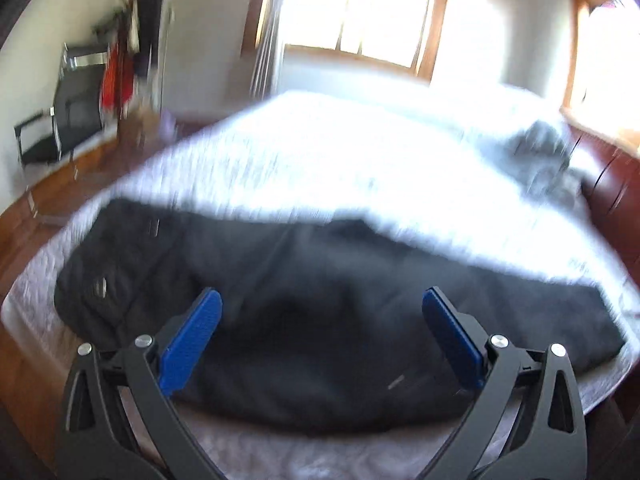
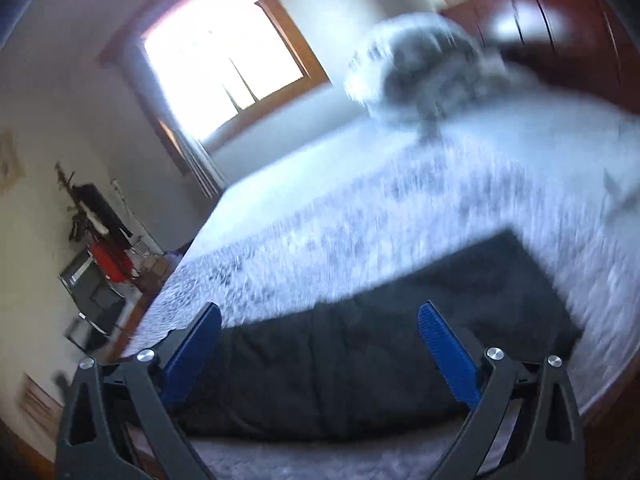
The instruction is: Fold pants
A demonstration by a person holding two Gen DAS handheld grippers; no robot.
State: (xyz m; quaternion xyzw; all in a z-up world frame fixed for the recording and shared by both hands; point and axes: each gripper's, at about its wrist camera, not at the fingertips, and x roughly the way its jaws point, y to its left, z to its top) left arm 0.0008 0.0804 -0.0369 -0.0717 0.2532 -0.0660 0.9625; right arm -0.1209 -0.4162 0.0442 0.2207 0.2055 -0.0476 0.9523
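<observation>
Black pants lie stretched across the near edge of a bed with a white cover, waist end with pockets at the left. My left gripper is open and empty, hovering above the middle of the pants. In the right wrist view the pants run from lower left to a leg end at the right. My right gripper is open and empty above them. Both views are motion-blurred.
A grey bundle of cloth lies at the bed's far right, also in the right wrist view. A black chair and hanging clothes stand left. Dark red wooden furniture flanks the bed's right. Bright windows are behind.
</observation>
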